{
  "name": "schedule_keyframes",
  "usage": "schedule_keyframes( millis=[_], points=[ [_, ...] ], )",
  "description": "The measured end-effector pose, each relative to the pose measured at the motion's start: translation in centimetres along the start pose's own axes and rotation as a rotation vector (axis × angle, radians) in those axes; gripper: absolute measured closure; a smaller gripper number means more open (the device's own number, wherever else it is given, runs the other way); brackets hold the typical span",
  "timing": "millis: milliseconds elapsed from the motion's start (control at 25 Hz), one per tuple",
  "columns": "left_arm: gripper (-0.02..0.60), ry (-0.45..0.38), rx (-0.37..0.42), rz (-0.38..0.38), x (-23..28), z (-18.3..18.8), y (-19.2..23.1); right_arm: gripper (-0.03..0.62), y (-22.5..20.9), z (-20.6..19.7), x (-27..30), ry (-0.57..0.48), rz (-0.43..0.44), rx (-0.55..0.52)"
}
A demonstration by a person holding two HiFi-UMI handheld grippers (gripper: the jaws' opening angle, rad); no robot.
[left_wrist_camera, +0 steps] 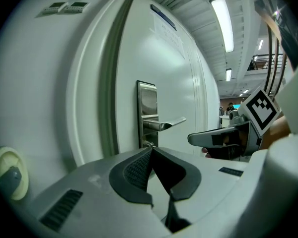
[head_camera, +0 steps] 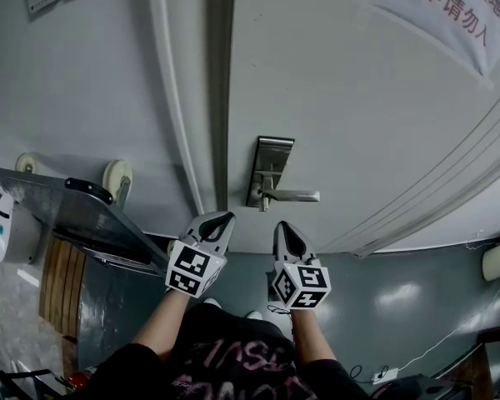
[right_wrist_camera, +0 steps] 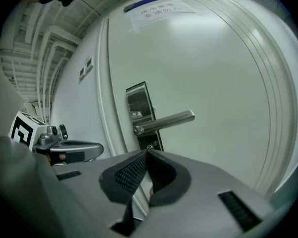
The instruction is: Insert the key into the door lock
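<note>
— While the left gripper (head_camera: 223,220) and right gripper (head_camera: 282,227) hang side by side, where's the door lock (head_camera: 271,172)?
— It's on the door (head_camera: 358,98), just ahead of both tips, with its lever handle (head_camera: 293,196) pointing right.
— Jaws?
— Both pairs are pressed together, tip to tip.
— The key?
— A small metal glint (right_wrist_camera: 149,148) sits at the right tips; key or keyhole, I can't tell.

Lock plate (head_camera: 272,161) & lever (head_camera: 296,196) ahead of fingers (right_wrist_camera: 125,176): brushed metal, satin sheen. Door (head_camera: 358,98): smooth paint, semi-matt. Fingers' inner faces: black, ribbed, rubbery.
</note>
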State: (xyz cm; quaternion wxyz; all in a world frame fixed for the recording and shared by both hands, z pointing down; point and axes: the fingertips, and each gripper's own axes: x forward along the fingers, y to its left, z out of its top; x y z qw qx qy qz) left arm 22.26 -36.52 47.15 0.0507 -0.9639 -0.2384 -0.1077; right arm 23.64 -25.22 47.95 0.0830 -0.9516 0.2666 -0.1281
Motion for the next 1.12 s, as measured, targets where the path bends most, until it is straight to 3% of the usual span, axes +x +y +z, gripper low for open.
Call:
schedule_keyframes(
  millis=[600, 1120],
  points=[
    [0.569, -0.001, -0.004, 0.093, -0.9, 0.6, -2.5, 0.531, -0.6, 0.6, -1.7, -0.004, 0.087, 0.002],
    [0.569, -0.002, 0.011, 0.088, -0.6, 1.4, -2.5, 0.531, -1.2, 0.9, -1.6, -0.009, 0.078, 0.033]
  ],
)
